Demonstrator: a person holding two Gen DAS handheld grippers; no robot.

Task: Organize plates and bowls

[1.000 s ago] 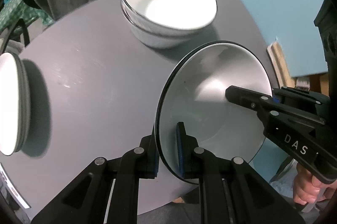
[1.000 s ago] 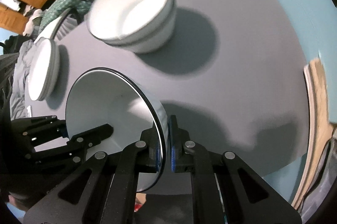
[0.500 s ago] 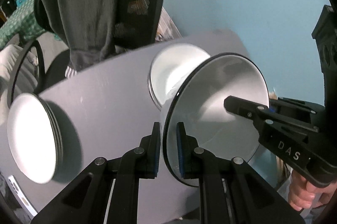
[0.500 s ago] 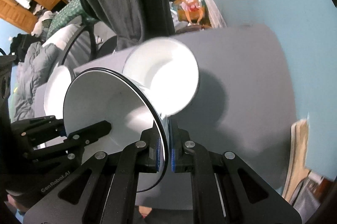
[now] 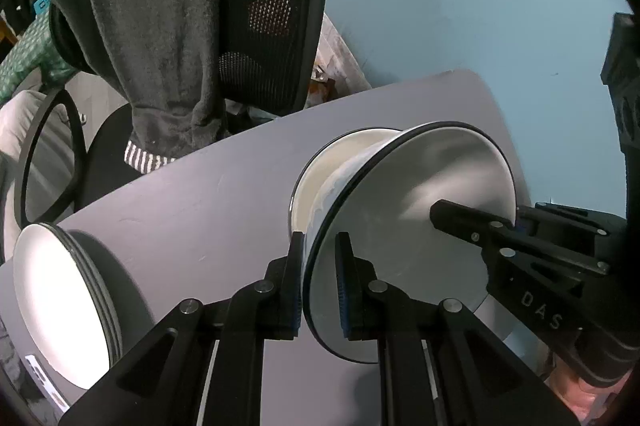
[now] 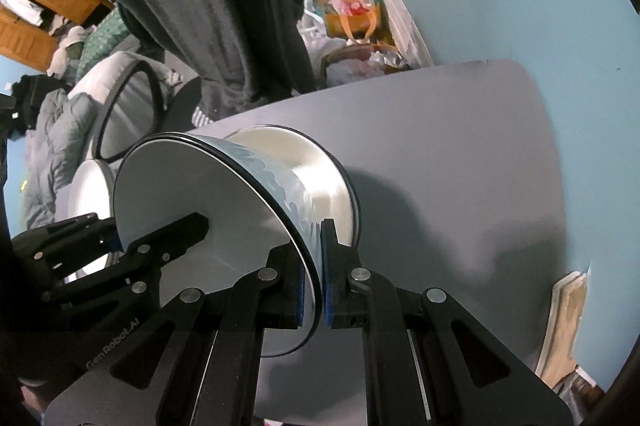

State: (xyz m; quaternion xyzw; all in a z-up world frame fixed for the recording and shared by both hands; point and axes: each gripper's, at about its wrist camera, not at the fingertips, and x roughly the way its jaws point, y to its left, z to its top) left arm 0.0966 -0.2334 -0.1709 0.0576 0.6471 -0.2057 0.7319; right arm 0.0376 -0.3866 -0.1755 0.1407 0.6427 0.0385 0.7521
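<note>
The grey round-cornered tabletop (image 5: 224,209) is carrying two groups of crockery: a stack of white, dark-rimmed plates (image 5: 60,306) sitting at its left end in the left wrist view, and a stack of white bowls (image 6: 320,181) sitting toward the middle. Above that stack, a white bowl with a thin black rim (image 5: 408,226) is hanging in the air, tipped so that its hollow is facing the cameras. By my reading, the step in hand is the carrying of this bowl to nest it on the stacked bowls.

Both tongs are doing the carrying. The left gripper (image 5: 318,282) is clenching the near rim, one pad inside the wall and one outside. The right gripper (image 6: 314,278) is pinching the opposite rim in the same way, and its black finger is showing inside the bowl in the left wrist view.

The next move is calling for levelling the bowl, centring it over the stack and lowering it before either grip lets go. The stack is lying partly hidden behind the held bowl; whether they are touching I cannot tell.
</note>
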